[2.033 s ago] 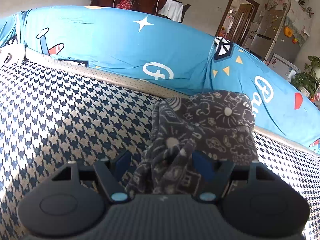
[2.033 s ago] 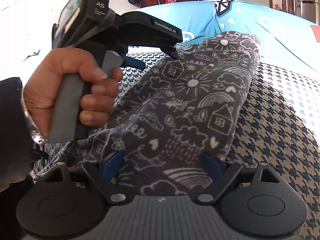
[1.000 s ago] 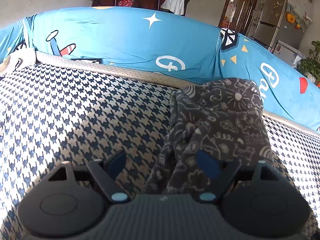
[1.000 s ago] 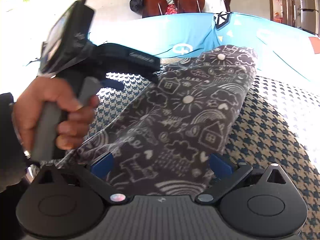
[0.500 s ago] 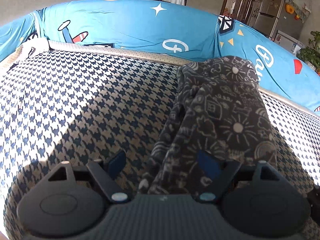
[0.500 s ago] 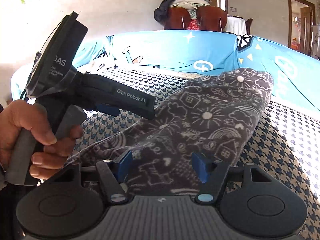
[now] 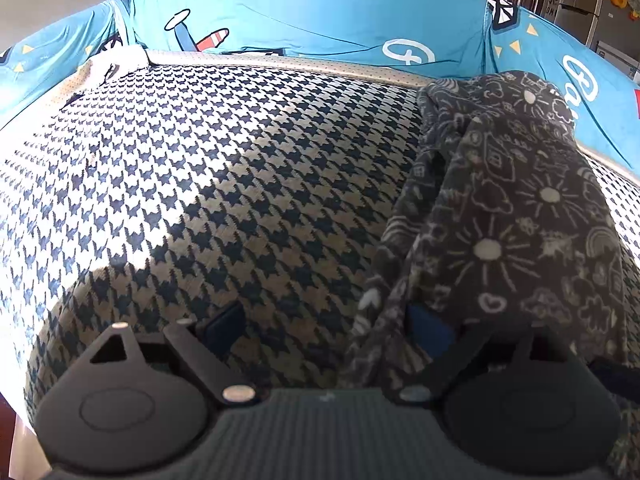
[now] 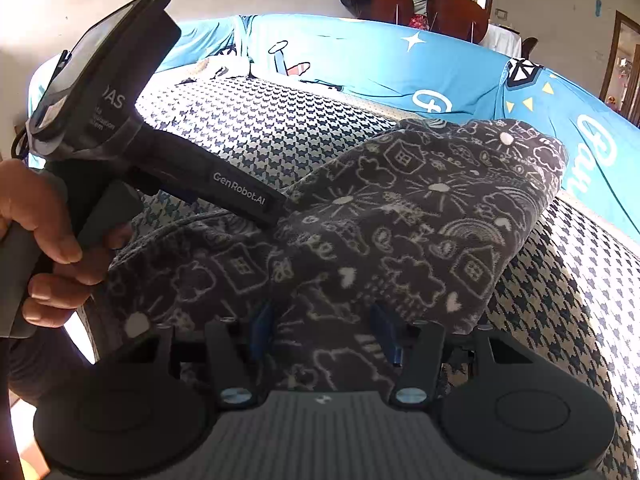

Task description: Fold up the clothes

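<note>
A dark grey garment (image 7: 512,208) with white doodle print lies folded in a long strip on the houndstooth sofa seat (image 7: 200,184). My left gripper (image 7: 326,330) is at the strip's near left edge with its jaws opening wide. The cloth edge drapes over the right pad (image 7: 430,330), and the left pad is over bare seat. In the right wrist view the garment (image 8: 420,216) fills the middle. My right gripper (image 8: 324,334) is closing on a bunch of its near end, and both pads touch fabric. A hand (image 8: 48,240) holds the left tool, whose tips are hidden under a fold.
A blue cartoon-print cover (image 7: 320,12) wraps the sofa back and arms around the seat. Brown chairs (image 8: 436,8) stand behind the sofa, and a fridge (image 7: 580,4) stands at the far right. The seat left of the garment is bare houndstooth fabric.
The left gripper dropped toward the seat and shifted left, so the garment now sits at its right; its jaws widened. The right gripper's jaws narrowed from wide open onto the fabric.
</note>
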A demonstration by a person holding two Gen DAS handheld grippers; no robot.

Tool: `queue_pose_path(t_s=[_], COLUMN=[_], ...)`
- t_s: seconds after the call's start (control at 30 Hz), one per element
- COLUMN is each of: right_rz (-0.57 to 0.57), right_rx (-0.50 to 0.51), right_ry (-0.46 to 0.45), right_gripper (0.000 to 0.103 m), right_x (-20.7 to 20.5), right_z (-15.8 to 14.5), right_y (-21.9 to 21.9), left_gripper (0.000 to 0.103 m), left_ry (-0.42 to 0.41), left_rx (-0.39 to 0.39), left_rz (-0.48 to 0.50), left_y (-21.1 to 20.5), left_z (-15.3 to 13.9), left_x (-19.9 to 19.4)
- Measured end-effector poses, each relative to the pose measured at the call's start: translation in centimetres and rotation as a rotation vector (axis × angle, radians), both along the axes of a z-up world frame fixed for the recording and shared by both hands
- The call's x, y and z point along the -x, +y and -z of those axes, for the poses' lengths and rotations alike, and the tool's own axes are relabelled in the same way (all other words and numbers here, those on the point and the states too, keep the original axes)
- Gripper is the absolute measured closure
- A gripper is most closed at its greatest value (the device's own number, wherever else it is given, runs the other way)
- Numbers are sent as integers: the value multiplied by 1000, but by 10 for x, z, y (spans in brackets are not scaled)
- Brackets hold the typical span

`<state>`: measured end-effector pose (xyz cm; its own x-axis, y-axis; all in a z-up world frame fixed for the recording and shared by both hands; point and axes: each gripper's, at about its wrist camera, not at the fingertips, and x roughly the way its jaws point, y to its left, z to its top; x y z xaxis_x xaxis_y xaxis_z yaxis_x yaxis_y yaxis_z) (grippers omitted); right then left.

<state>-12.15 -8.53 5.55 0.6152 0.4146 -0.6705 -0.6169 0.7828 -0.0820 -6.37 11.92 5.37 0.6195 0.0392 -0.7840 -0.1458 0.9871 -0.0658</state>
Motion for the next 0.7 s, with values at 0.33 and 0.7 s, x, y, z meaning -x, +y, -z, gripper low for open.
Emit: queue_pose_path(t_s=[0.33, 0.7], right_rz=[25, -104], right_rx=[-72, -125], right_ry=[7, -15], right_gripper=[49, 48], right_x=[12, 44], right_z=[-15, -24], right_y=[-10, -6], left_gripper=[13, 12], left_ry=[-44, -64], left_rx=[67, 63], left_rz=[6, 34], left_y=[4, -10], left_z=[-11, -15], left_x=[18, 54])
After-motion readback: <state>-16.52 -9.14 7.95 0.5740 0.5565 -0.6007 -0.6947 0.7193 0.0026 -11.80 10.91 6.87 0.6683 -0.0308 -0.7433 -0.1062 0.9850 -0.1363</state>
